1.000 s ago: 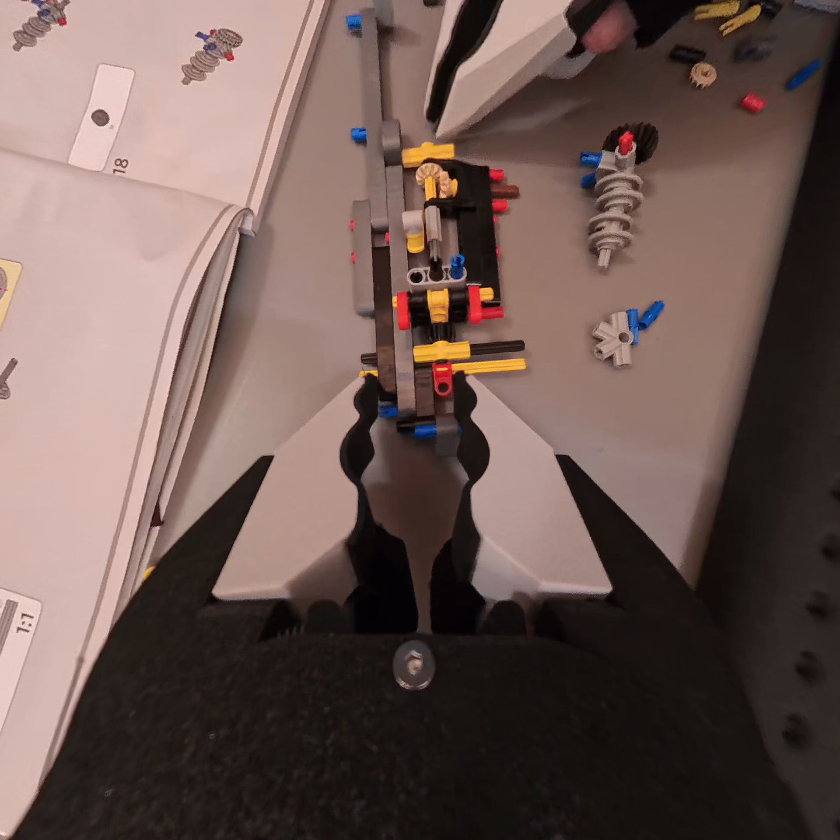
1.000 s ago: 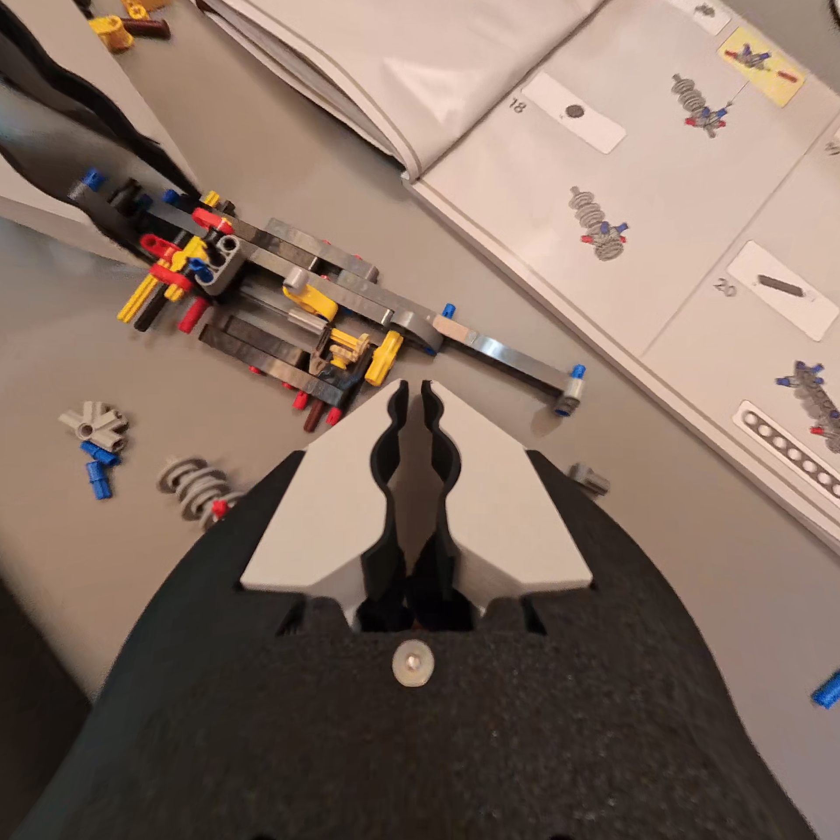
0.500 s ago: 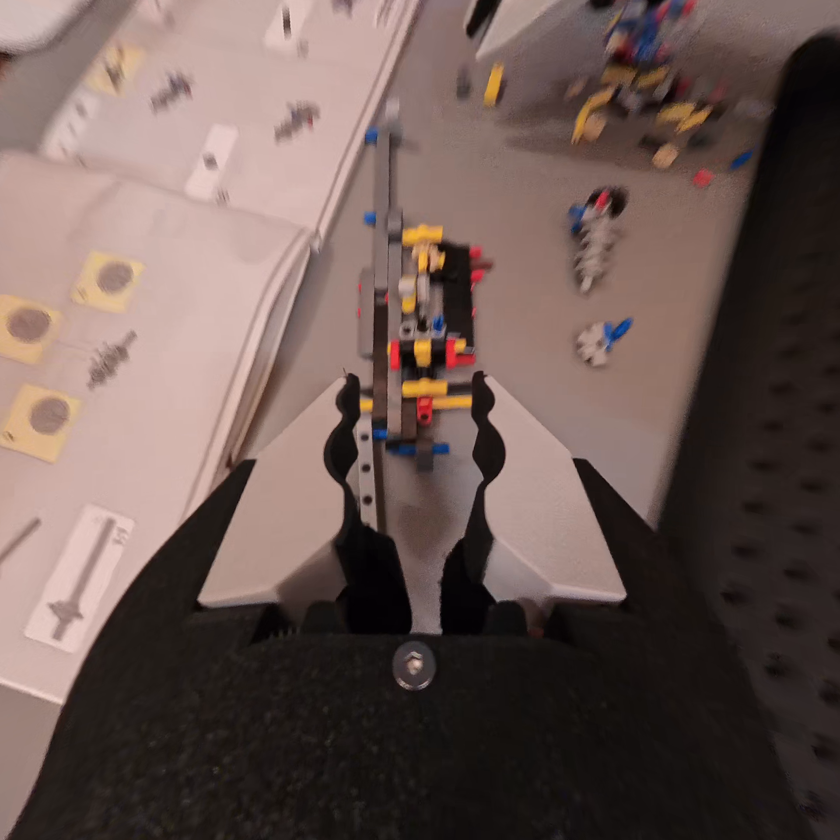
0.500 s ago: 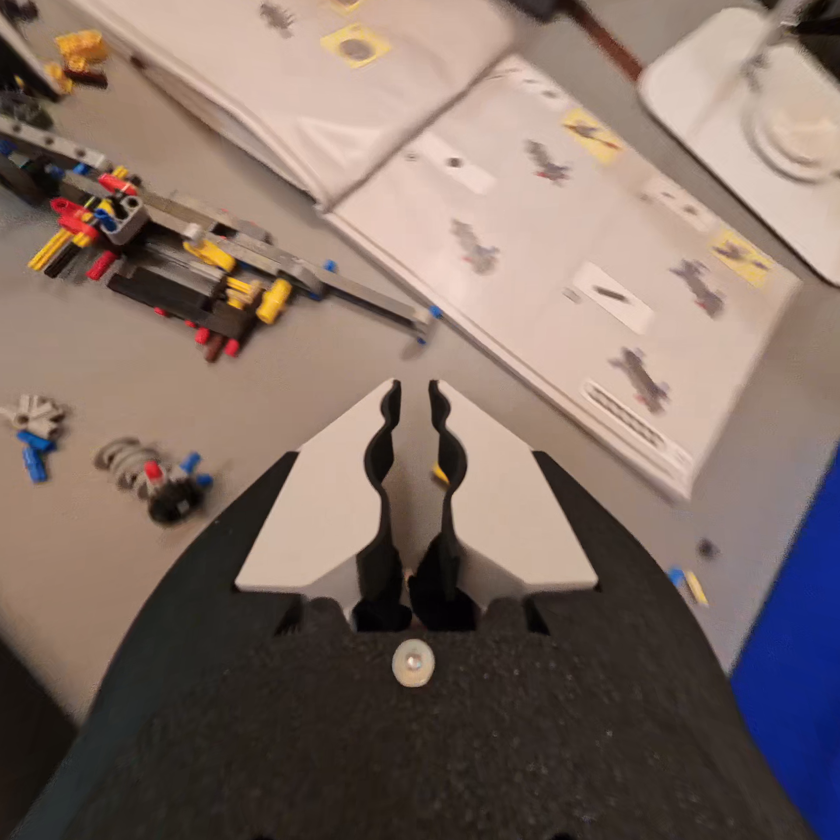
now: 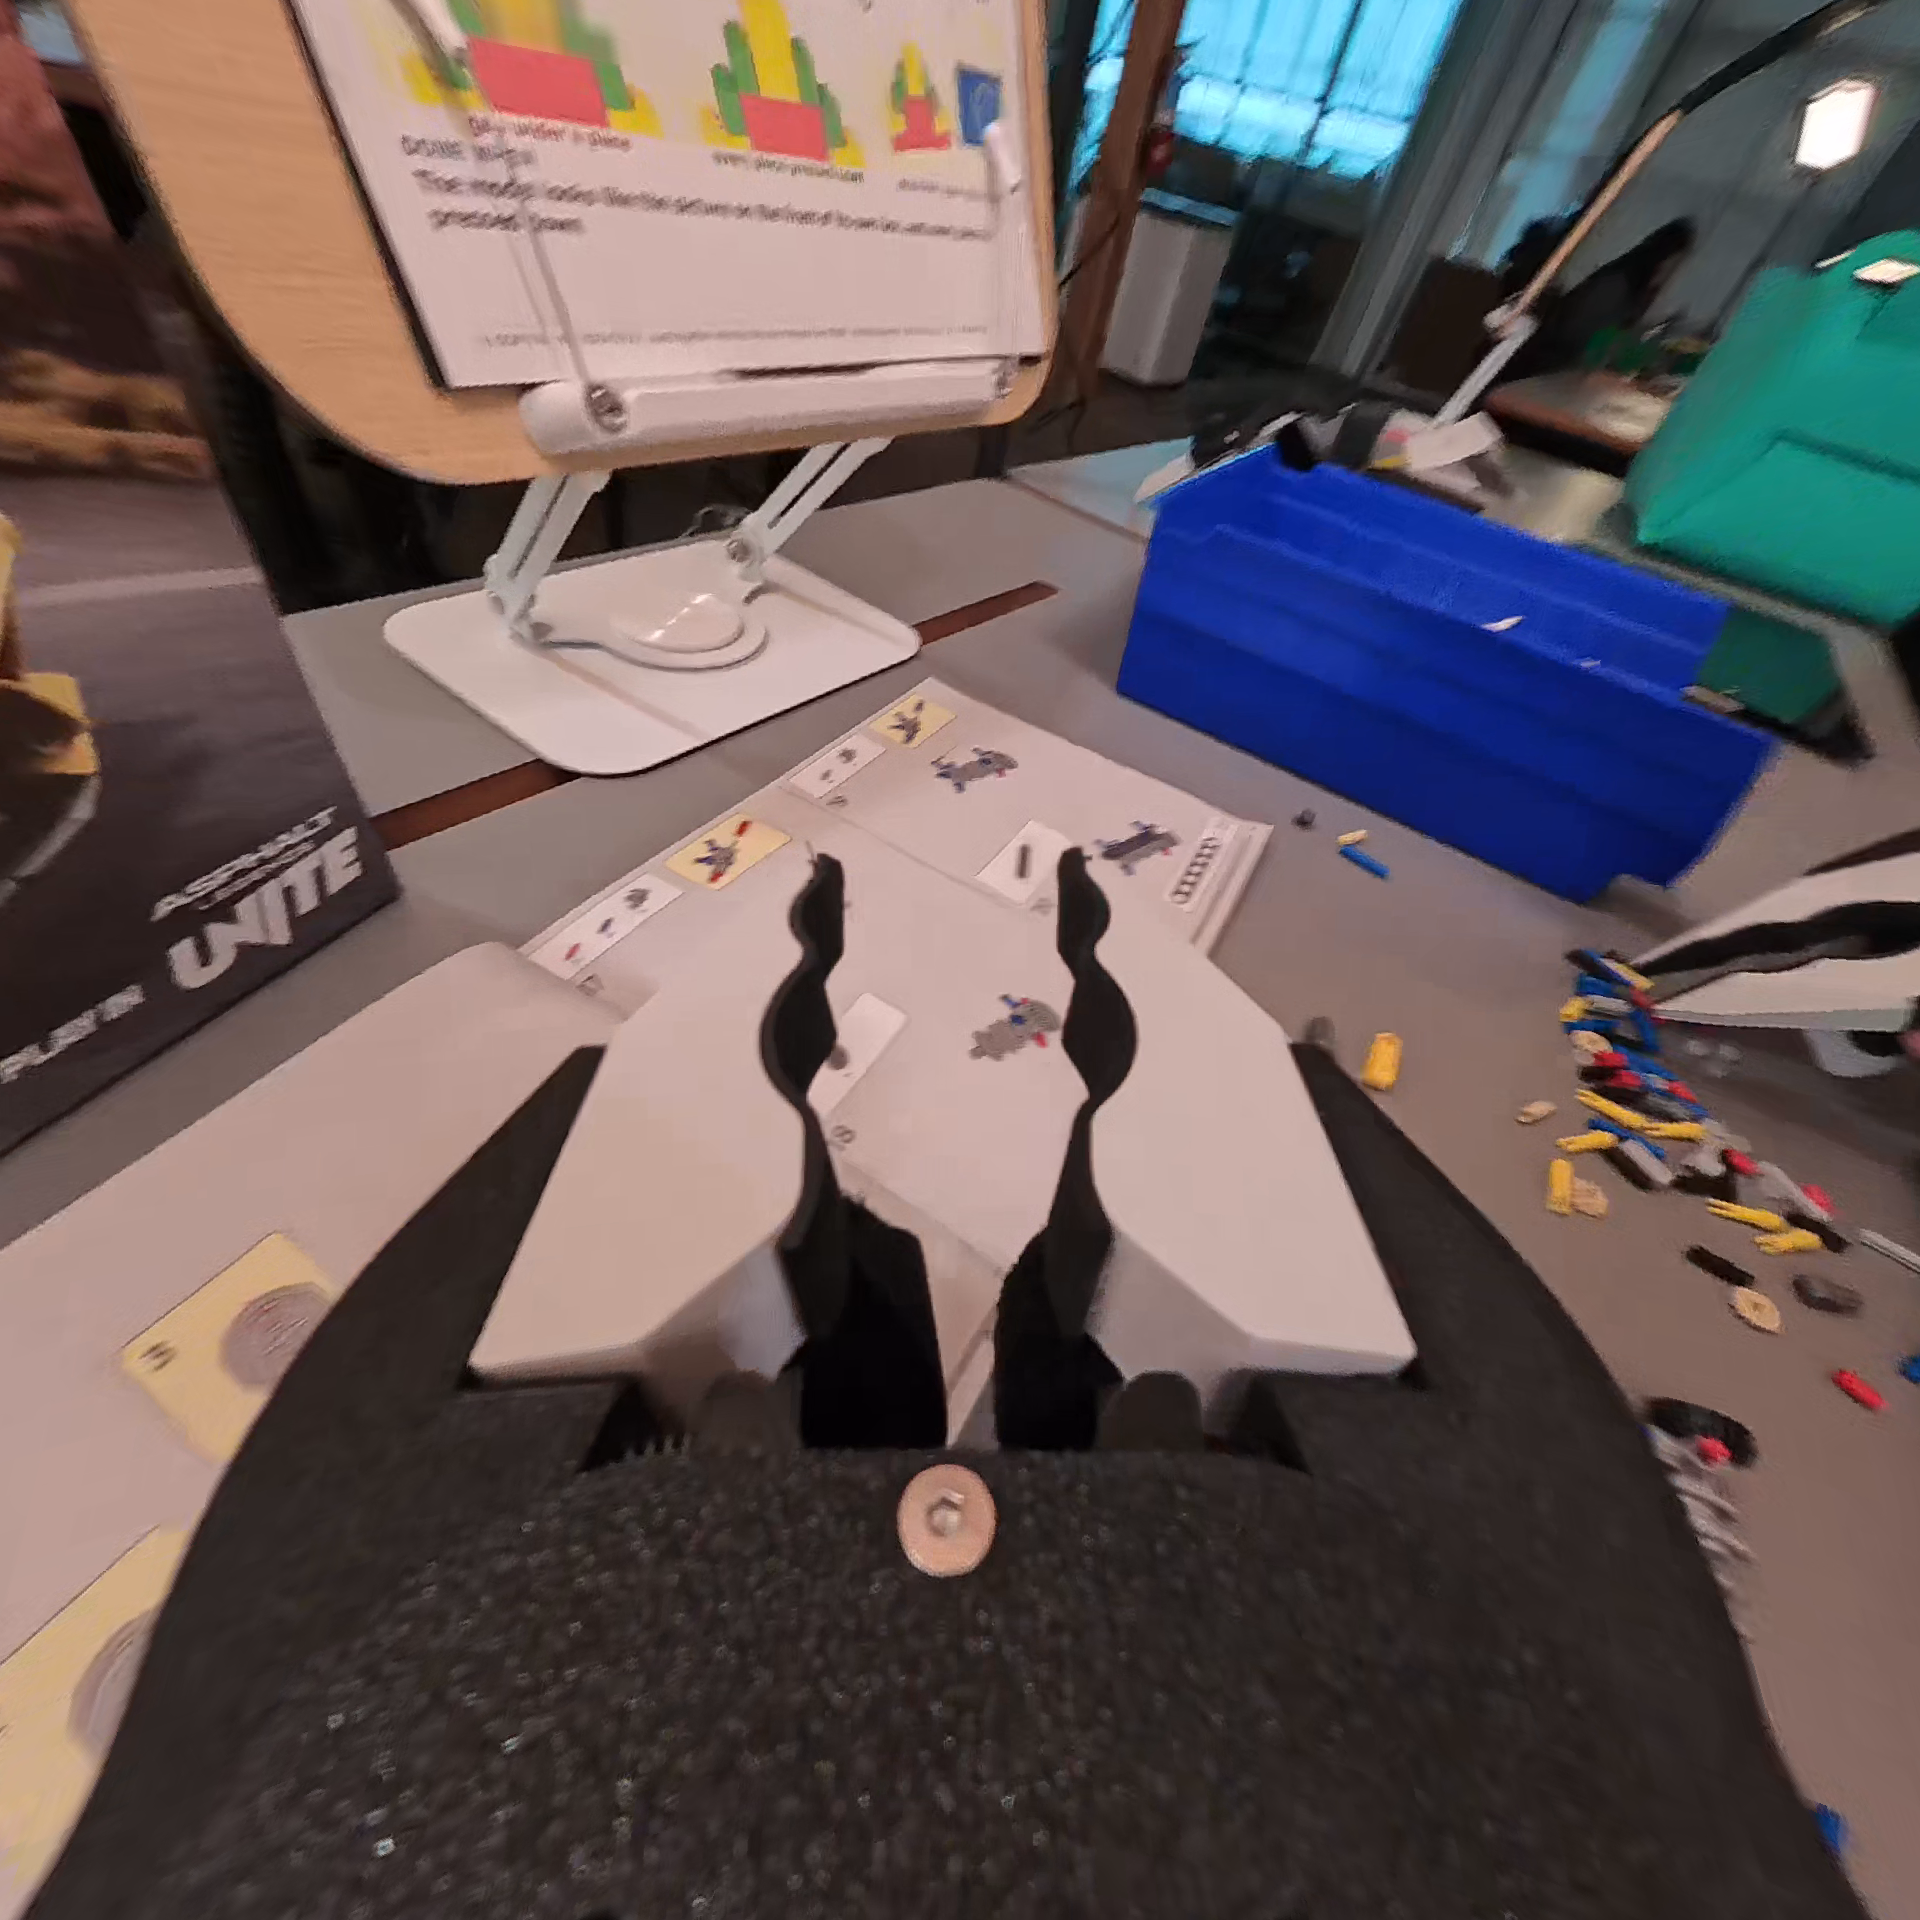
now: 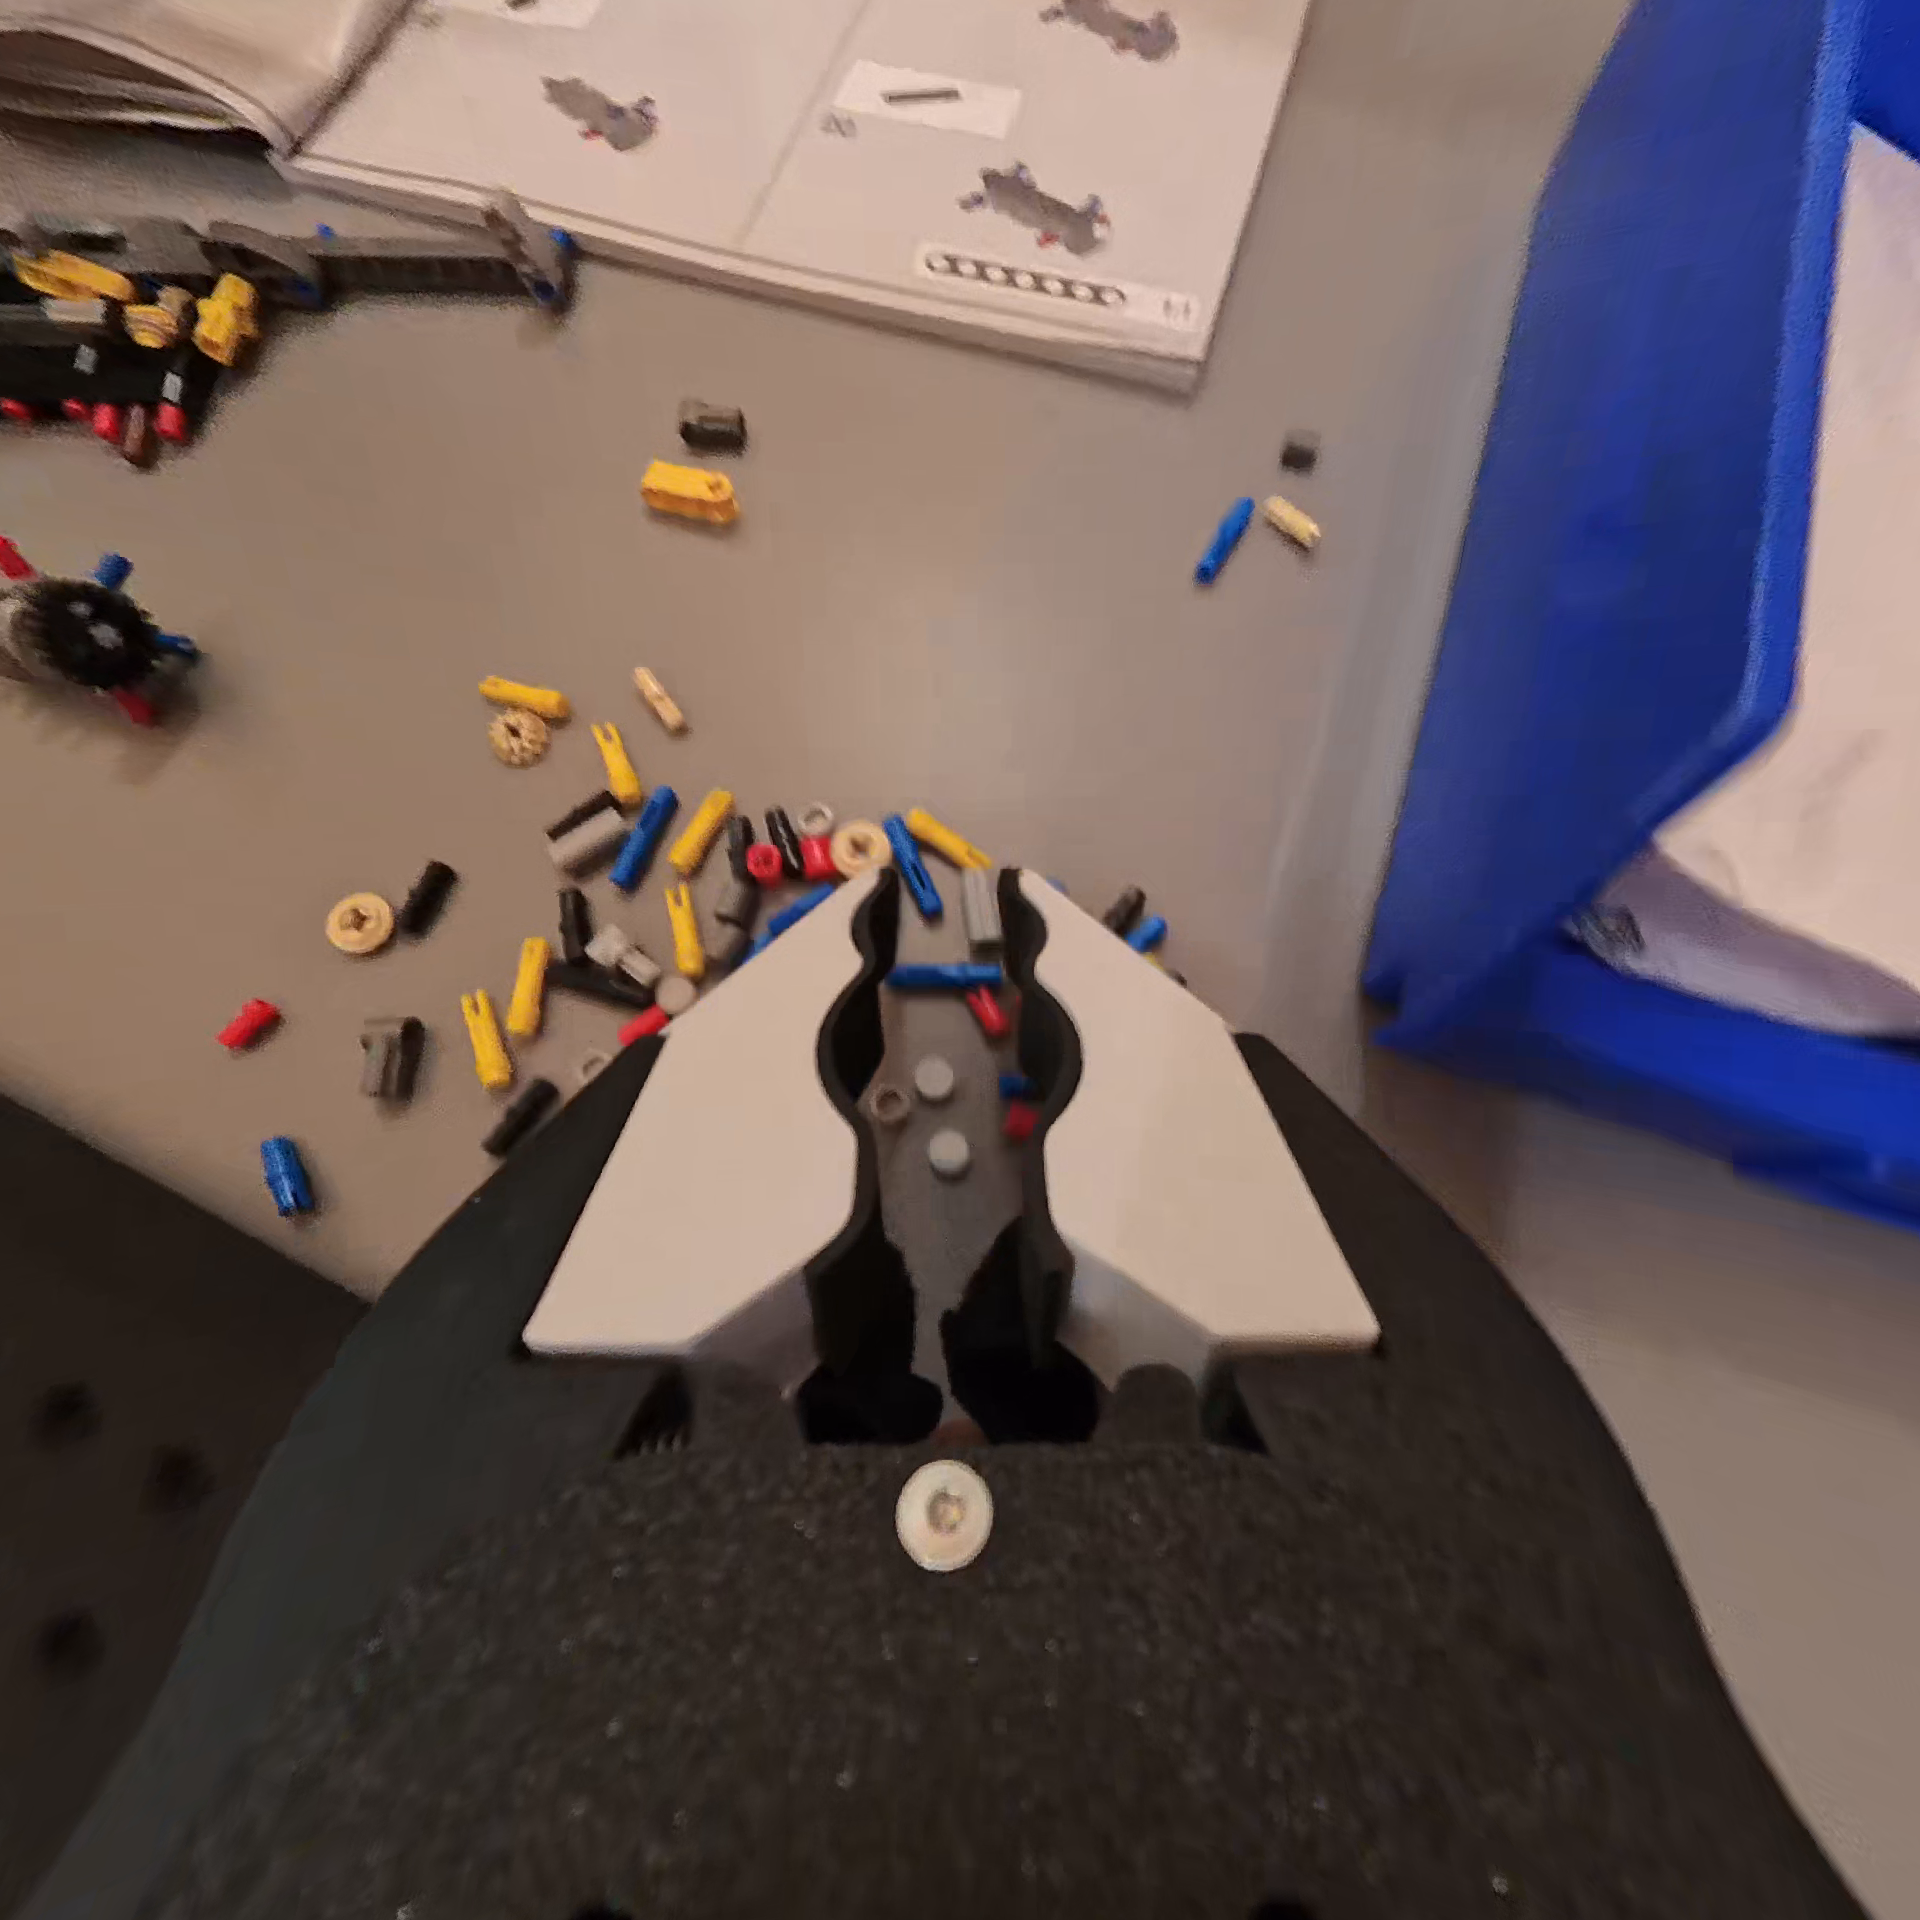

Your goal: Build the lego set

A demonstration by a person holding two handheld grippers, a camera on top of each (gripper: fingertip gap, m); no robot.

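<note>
Left wrist view: the left gripper (image 5: 940,883) had let go of the half-built model it was clamped on a second earlier and swung up off the table. Its jaws stood wide apart, empty, hanging over the open instruction booklet (image 5: 1039,831). The model was out of this view. Ahead stood a white tilting stand (image 5: 665,644) holding a printed sheet, a dark box (image 5: 177,862) to the left, a blue bin (image 5: 1423,675) to the right. The loose parts pile (image 5: 1652,1122) lay far right, with the tip of the right gripper (image 5: 1766,966) just above it. Judgement: the model was parked and the person was checking the page for the next step.

Right wrist view: the right gripper (image 6: 943,883) had left the model's side and now hovered over the loose parts pile (image 6: 727,904), jaws parted a little with nothing between them; small blue, red and grey pins showed through the gap on the table. The model (image 6: 208,301) lay on the grey table (image 6: 935,582) at upper left, well apart from the gripper, partly cropped. Its long axis ran roughly left to right along the booklet's (image 6: 831,156) lower edge, the thin grey beam end pointing right toward the booklet corner, the bulky black-and-yellow end off the left edge. A gear-and-worm subassembly (image 6: 83,634) sat at the left edge. Likely next: picking a pin from the pile.
</note>
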